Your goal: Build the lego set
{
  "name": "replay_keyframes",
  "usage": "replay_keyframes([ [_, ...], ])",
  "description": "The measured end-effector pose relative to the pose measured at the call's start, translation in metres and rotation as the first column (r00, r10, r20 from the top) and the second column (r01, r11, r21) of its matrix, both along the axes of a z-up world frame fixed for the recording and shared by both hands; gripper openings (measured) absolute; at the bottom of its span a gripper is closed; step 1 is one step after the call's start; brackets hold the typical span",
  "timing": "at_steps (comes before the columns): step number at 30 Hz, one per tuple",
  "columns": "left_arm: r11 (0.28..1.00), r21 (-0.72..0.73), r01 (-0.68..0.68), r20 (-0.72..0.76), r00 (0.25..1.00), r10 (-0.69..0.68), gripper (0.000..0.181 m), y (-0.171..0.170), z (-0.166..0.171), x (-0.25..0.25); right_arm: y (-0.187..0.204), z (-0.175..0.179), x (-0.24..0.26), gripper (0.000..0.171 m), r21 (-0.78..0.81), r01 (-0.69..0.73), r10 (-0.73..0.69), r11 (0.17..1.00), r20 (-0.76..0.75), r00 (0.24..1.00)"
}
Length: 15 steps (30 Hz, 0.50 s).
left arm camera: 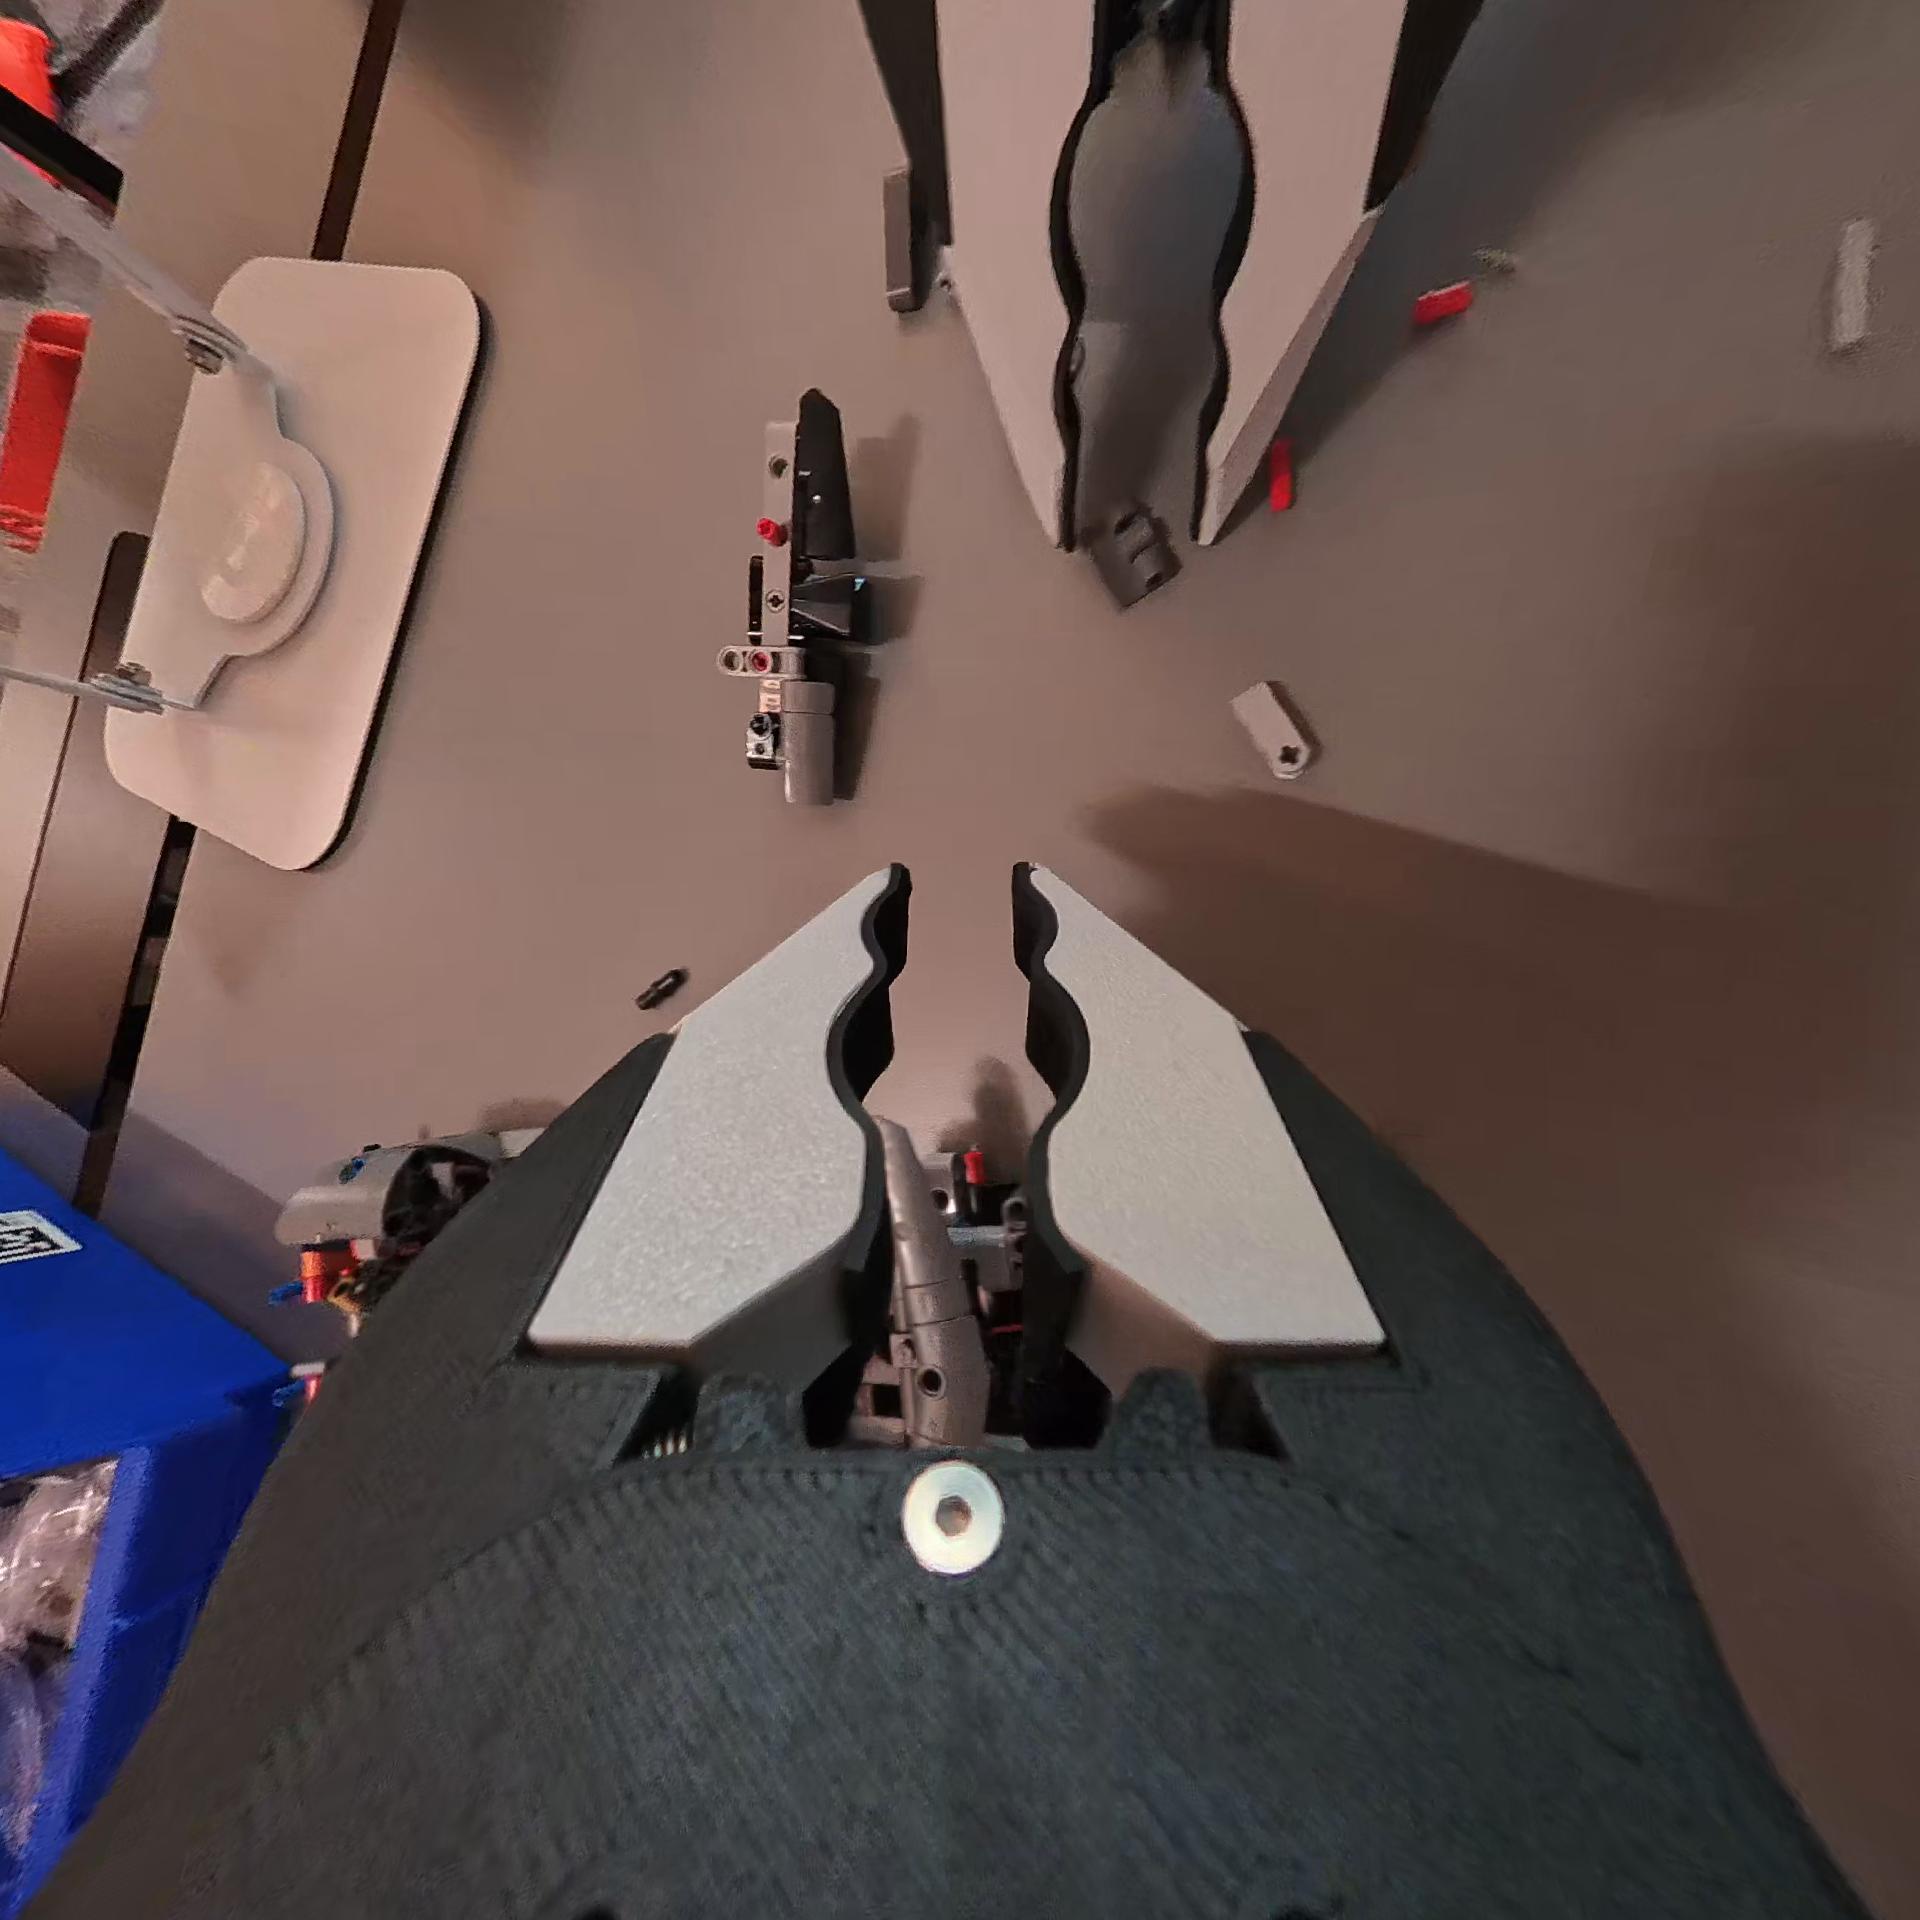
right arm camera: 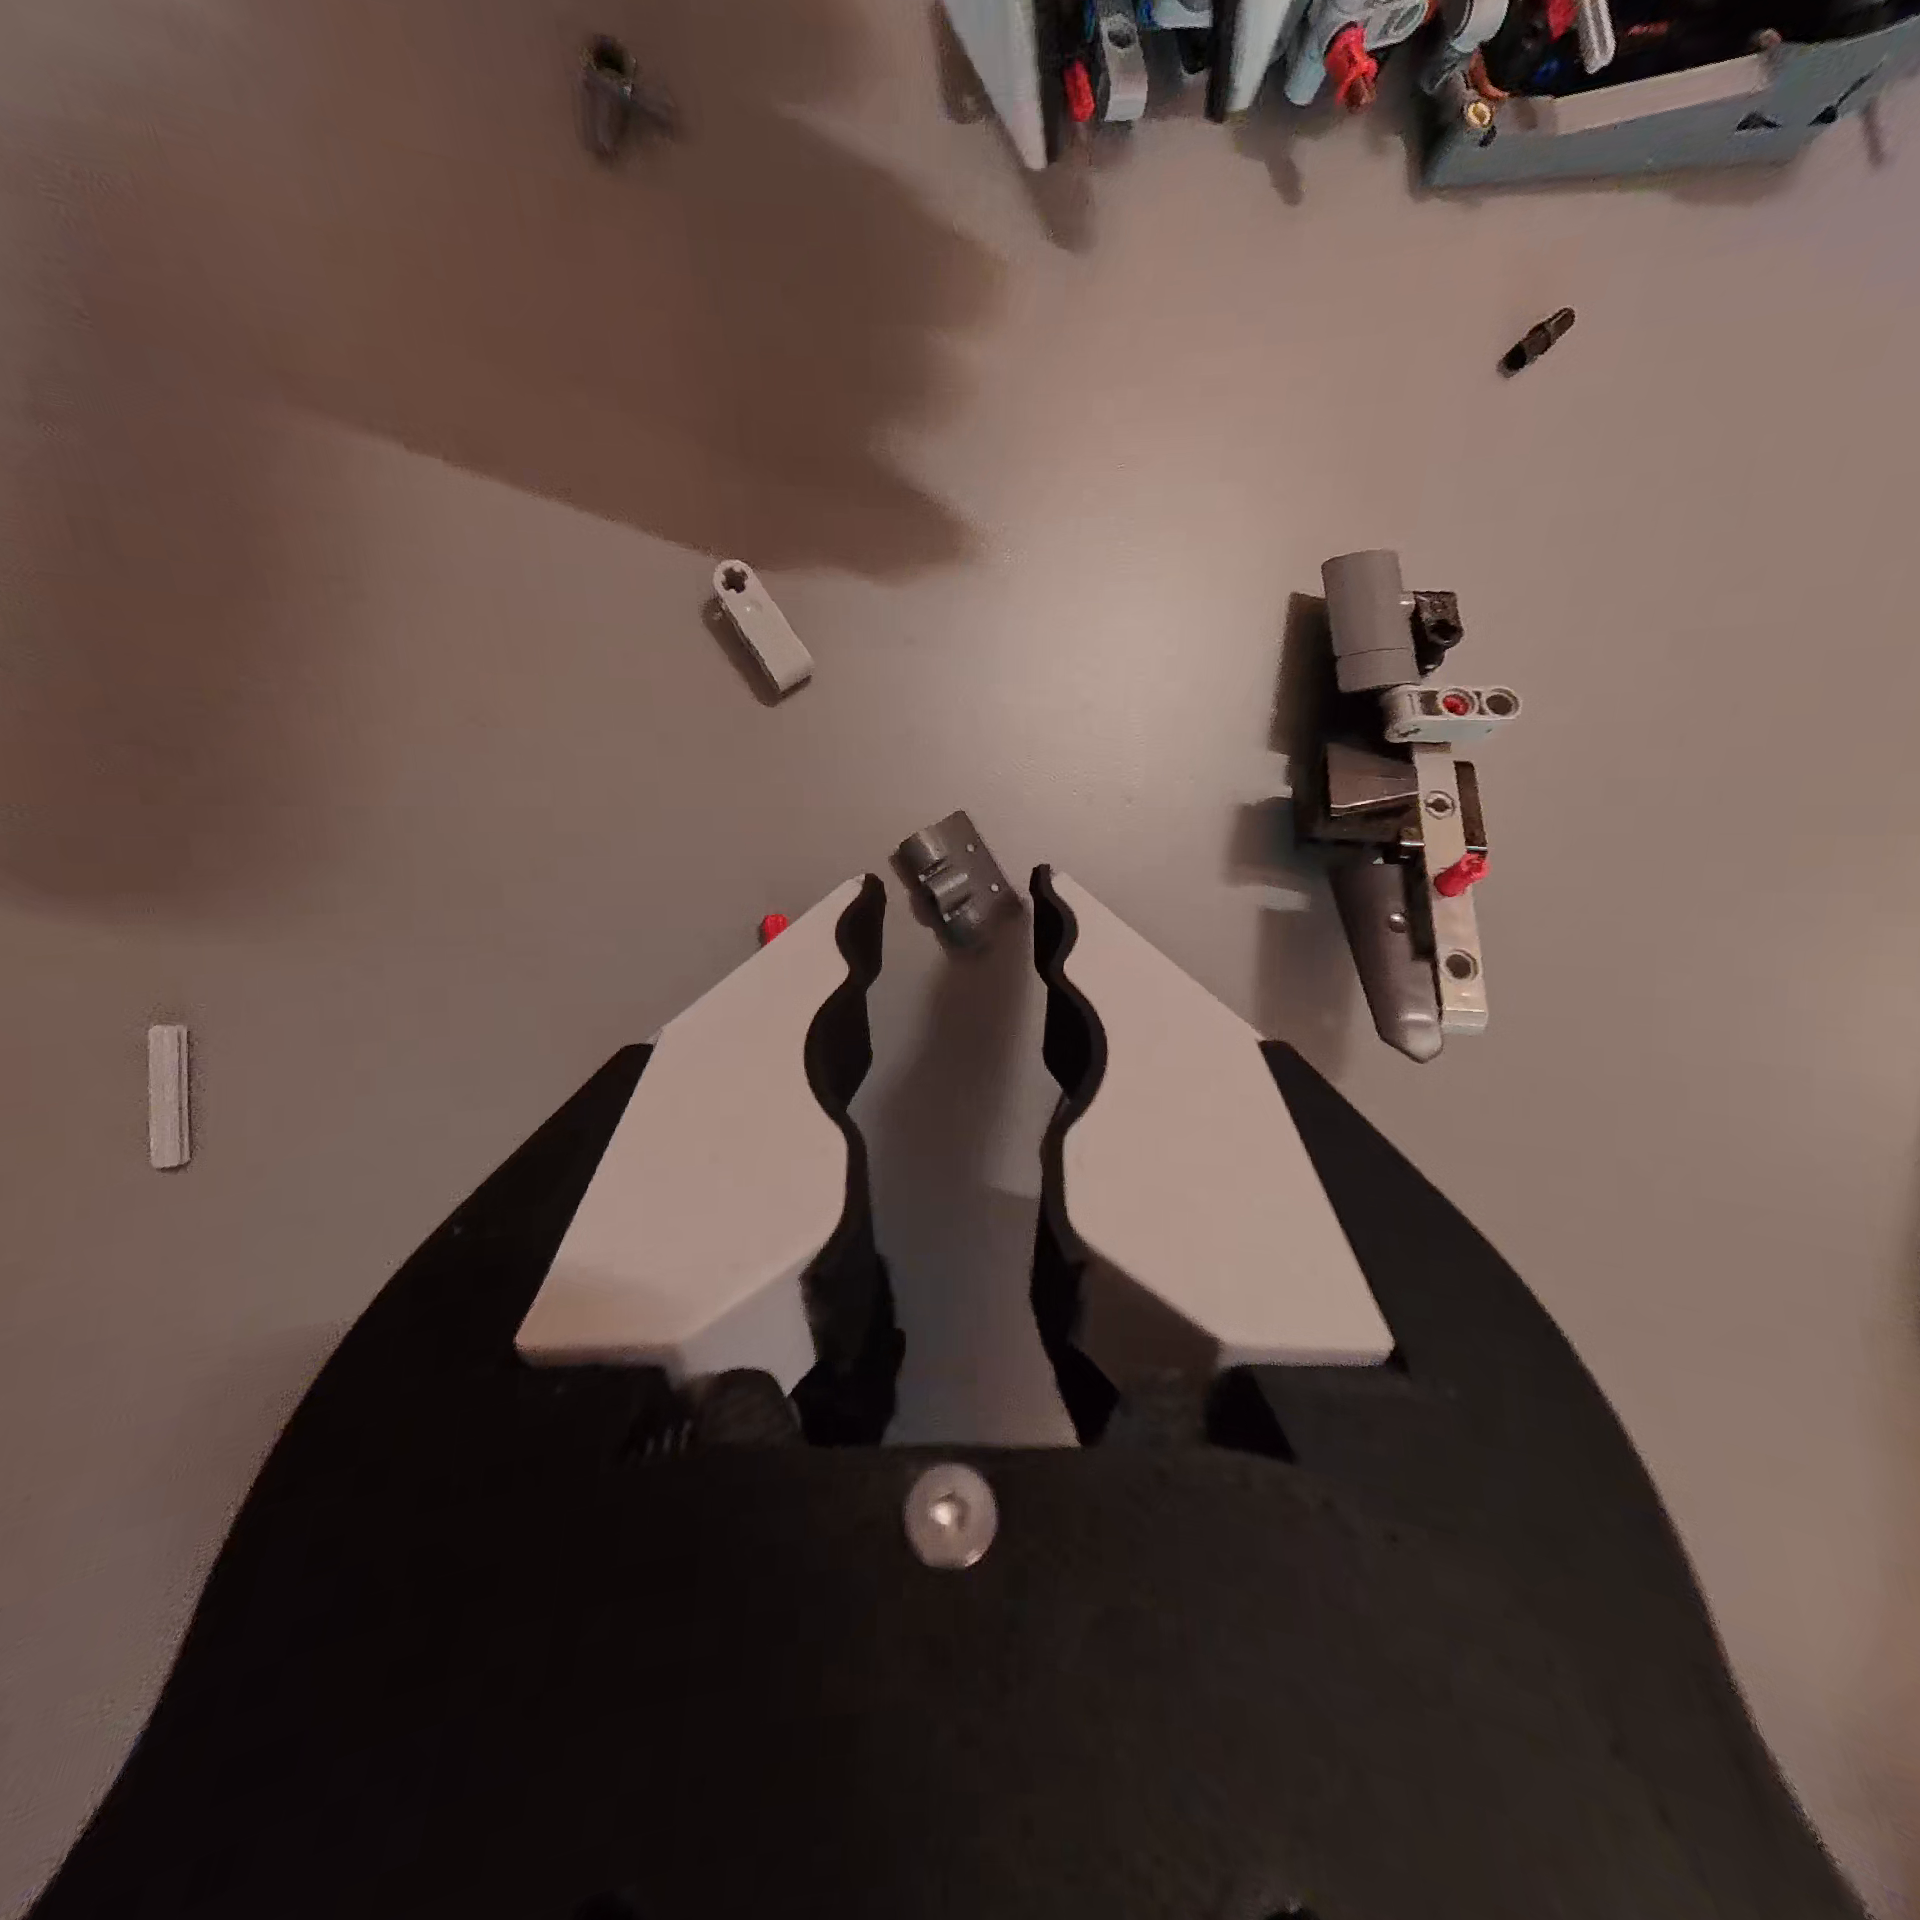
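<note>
My right gripper (right arm camera: pixel 956 883) is open, low over the table. A small dark grey lego piece (right arm camera: pixel 951 883) lies between its fingertips and also shows in the left wrist view (left arm camera: pixel 1132 556). A grey and black lego sub-assembly (right arm camera: pixel 1403 800) lies to its right, and in the left wrist view (left arm camera: pixel 810 603) it is ahead of my left gripper (left arm camera: pixel 961 894). The left gripper's jaws are narrow and close on the larger lego model (left arm camera: pixel 925 1278), which fills the gap near the finger bases. The model also shows at the top of the right wrist view (right arm camera: pixel 1621 114).
Loose parts lie on the table: a light grey connector (right arm camera: pixel 761 639), a light grey bar (right arm camera: pixel 168 1096), a red pin (right arm camera: pixel 772 927), a black pin (right arm camera: pixel 1538 341) and a dark grey part (right arm camera: pixel 613 94). A blue bin (left arm camera: pixel 104 1351) and a white pad (left arm camera: pixel 312 520) are at the left. There is about 10 cm between the tips of the two grippers. It is some 5 cm from my right tips to the light grey connector (right arm camera: pixel 761 639). It is also in sight in the left wrist view (left arm camera: pixel 1272 718).
</note>
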<state>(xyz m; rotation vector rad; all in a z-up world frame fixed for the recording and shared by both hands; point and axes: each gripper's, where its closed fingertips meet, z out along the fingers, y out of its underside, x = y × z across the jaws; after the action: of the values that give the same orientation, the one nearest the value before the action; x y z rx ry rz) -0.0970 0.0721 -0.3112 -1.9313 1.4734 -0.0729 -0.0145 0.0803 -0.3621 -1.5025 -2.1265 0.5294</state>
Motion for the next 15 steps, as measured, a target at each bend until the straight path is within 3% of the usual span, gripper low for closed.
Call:
replay_keyframes([
  [5,0.999,0.006,0.04,0.024,0.999,-0.04,0.019,-0.009,0.0,0.014,-0.002,-0.002,0.002,0.007,-0.024,0.003,-0.003,1.0,0.012,1.0],
  [15,0.98,0.187,0.067,0.049,0.996,-0.078,0.02,0.007,0.007,0.049,-0.002,-0.001,0.004,0.005,-0.079,0.043,-0.046,0.996,-0.043,0.998],
])
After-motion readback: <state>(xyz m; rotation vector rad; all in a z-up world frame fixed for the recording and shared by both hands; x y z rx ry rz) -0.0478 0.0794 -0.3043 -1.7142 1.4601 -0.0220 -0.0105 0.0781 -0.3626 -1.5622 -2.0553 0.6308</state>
